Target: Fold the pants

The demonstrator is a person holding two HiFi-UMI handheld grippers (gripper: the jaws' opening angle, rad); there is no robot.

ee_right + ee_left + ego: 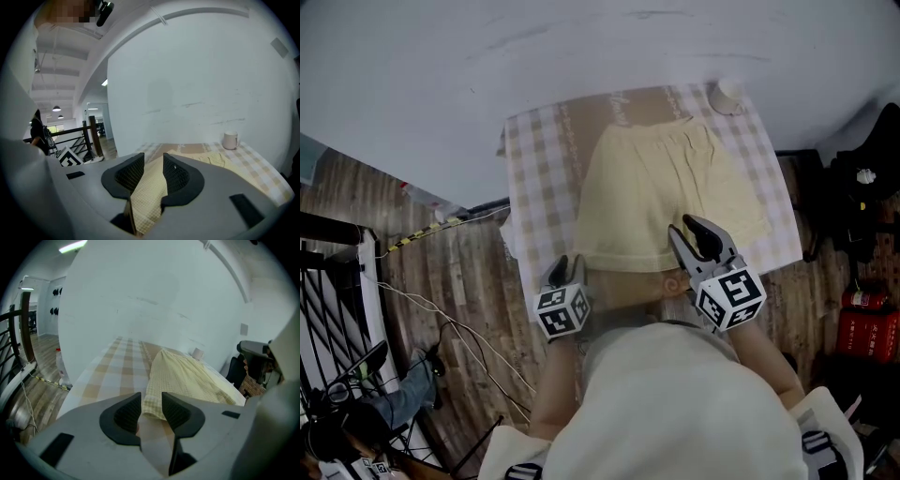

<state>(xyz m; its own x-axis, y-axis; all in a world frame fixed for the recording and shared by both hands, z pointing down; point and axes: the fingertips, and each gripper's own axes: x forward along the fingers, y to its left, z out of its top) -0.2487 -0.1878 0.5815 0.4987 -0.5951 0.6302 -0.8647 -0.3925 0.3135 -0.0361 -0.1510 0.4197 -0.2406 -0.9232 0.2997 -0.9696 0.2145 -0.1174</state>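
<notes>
No fold is made yet: the pants lie flat on the checked cloth, hems toward me. My left tongs stand spread at the near hem corner, gripping nothing; my right tongs are spread too, hem fabric between them, not yet pinched

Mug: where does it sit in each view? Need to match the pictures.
Head view: mug upper right, on the cloth's far right corner.
Left gripper view: mug right of centre, small, beyond the pants.
Right gripper view: mug mid right, at the cloth's far edge.
Shared landmark: the yellow pants, in all three.
</notes>
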